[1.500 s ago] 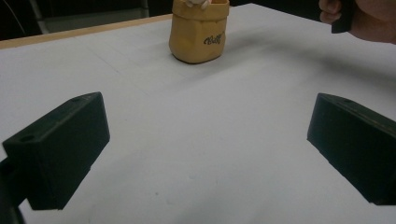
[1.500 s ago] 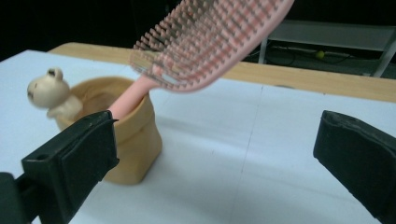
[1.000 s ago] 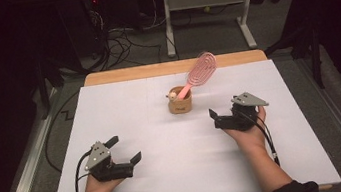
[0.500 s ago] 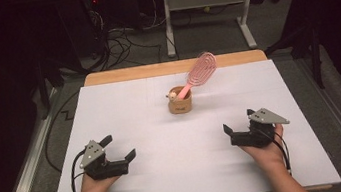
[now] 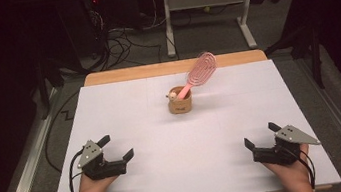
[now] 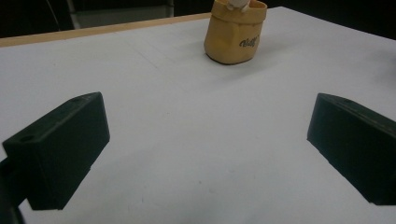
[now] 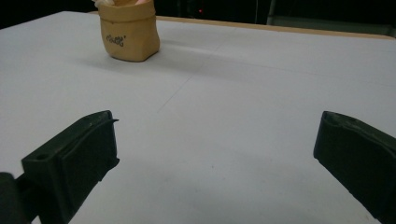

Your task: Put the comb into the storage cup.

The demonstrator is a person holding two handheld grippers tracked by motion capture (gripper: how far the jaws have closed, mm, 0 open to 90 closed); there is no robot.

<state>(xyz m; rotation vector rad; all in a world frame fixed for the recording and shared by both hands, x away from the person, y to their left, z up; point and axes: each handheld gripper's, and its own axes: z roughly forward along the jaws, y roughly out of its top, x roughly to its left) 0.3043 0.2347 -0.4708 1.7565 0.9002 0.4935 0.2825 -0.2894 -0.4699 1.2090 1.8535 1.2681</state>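
Across the whole work surface I see the white table (image 5: 184,139), its wooden far edge showing beyond the sheet. Since the earlier frames both of my hands have drawn back toward the near edge: the right gripper (image 5: 262,140), which a second ago sat up level with the pouch on its right, is now low at the near right corner; the left gripper (image 5: 116,148) has shifted only slightly and sits at the near left. Pouch and brush have not moved.

Left gripper: jaws spread wide apart, nothing between them, resting on or just above the sheet; in the left gripper view only bare table lies in the gap. Right gripper: jaws likewise wide apart and empty.

A small tan pouch (image 5: 180,104) stands upright near the middle of the far half, well apart from both grippers, roughly midway between them and farther out. It appears ahead of the left gripper's jaws, and ahead and left in the right gripper view. A pink hairbrush (image 5: 198,73) stands in it, handle down, head leaning away to the right.
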